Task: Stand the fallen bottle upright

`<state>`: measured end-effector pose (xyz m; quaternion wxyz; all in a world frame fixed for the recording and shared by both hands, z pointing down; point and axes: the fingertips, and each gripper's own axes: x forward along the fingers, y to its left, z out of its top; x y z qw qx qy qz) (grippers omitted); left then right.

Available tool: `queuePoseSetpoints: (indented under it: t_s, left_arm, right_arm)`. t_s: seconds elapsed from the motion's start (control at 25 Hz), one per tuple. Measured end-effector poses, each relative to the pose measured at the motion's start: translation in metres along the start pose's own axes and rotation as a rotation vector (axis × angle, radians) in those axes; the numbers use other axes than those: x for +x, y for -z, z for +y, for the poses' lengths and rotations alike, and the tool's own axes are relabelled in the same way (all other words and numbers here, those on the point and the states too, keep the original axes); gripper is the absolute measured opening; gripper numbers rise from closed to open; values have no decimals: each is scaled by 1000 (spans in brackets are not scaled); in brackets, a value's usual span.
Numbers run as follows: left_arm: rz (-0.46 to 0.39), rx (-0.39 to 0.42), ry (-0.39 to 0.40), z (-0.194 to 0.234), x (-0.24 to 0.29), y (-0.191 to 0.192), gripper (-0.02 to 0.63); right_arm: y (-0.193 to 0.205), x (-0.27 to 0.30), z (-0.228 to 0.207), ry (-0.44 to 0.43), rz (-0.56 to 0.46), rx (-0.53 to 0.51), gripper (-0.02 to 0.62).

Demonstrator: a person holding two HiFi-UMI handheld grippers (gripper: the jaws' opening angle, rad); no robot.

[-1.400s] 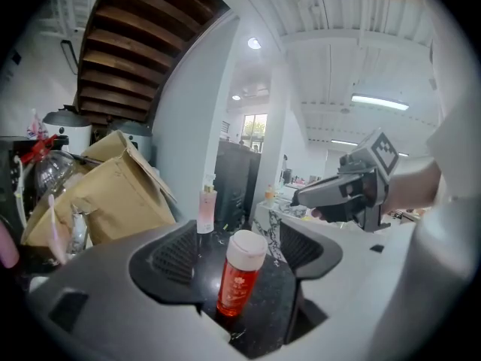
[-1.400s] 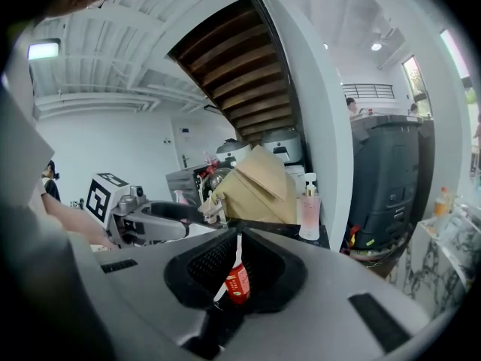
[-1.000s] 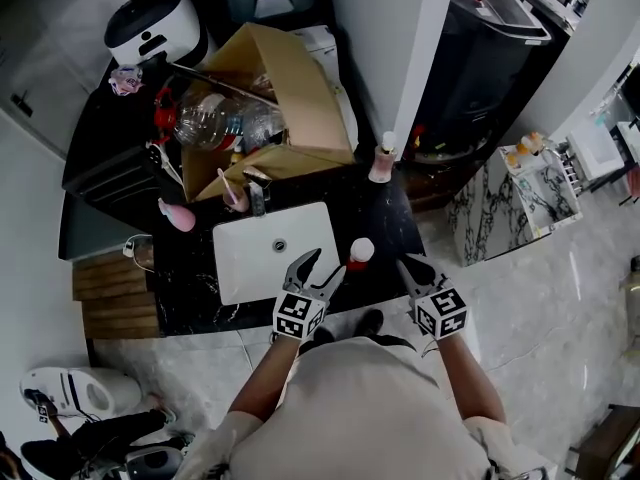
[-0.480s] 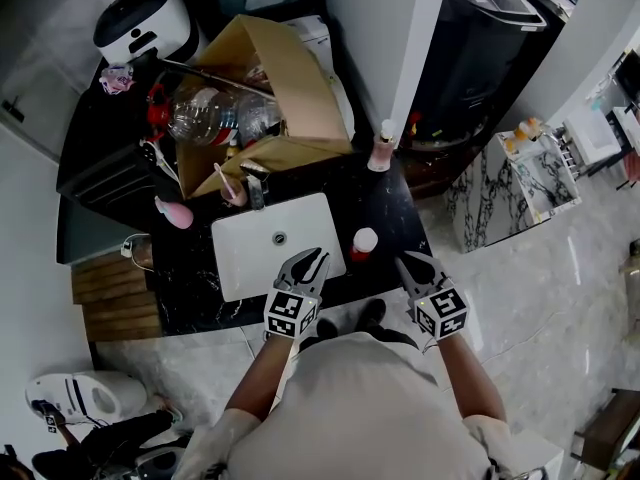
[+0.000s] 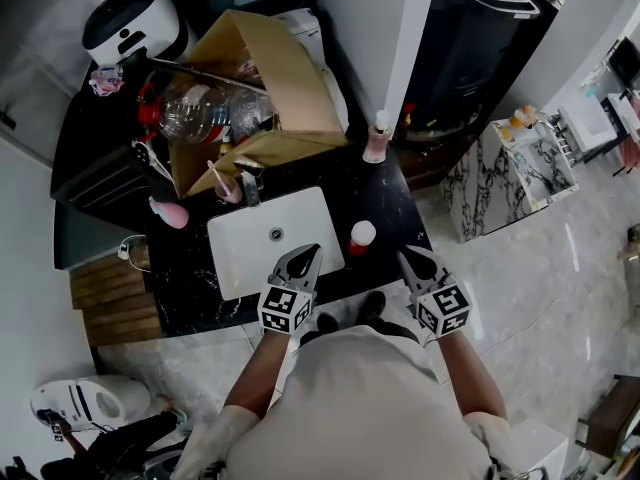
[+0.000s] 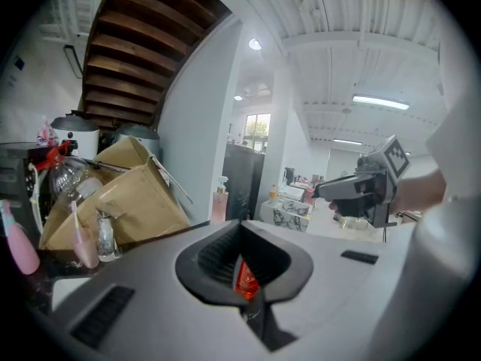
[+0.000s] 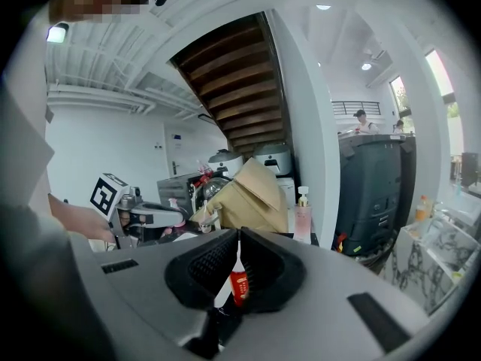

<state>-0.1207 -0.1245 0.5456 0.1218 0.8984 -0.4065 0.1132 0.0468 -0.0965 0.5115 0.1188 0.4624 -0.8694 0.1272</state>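
Observation:
A small bottle [image 5: 361, 236] with a white cap and red body stands upright on the black counter, just right of the white sink [image 5: 235, 263]. My left gripper [image 5: 311, 251] sits left of it over the sink's front corner. Its jaws have just been closing, and they are now shut with nothing between them. My right gripper [image 5: 404, 256] is right of the bottle, also shut and empty. Neither touches the bottle. Through the left gripper's [image 6: 240, 224] jaw gap the bottle [image 6: 246, 279] shows red. Past the right gripper [image 7: 239, 233] the bottle [image 7: 237, 288] shows its cap and label.
A cardboard box [image 5: 295, 98] holding a clear plastic bottle [image 5: 190, 113] stands behind the sink. A pink pump bottle [image 5: 376, 140] is at the counter's back right, beside a white pillar. The faucet [image 5: 248, 183] and a pink item [image 5: 168, 211] are left of it.
The left gripper's jaws, wide open beside the bottle a second ago, have closed on nothing. The bottle stays standing. The right gripper has hardly moved.

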Motion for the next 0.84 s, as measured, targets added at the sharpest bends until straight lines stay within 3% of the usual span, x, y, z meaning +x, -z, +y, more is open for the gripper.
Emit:
queuePoseSetpoints:
  t_s: [0.84]
  left_arm:
    - [3, -66, -45, 14, 10, 6, 6]
  right_arm:
    - [-8, 9, -18, 5, -7, -3, 37]
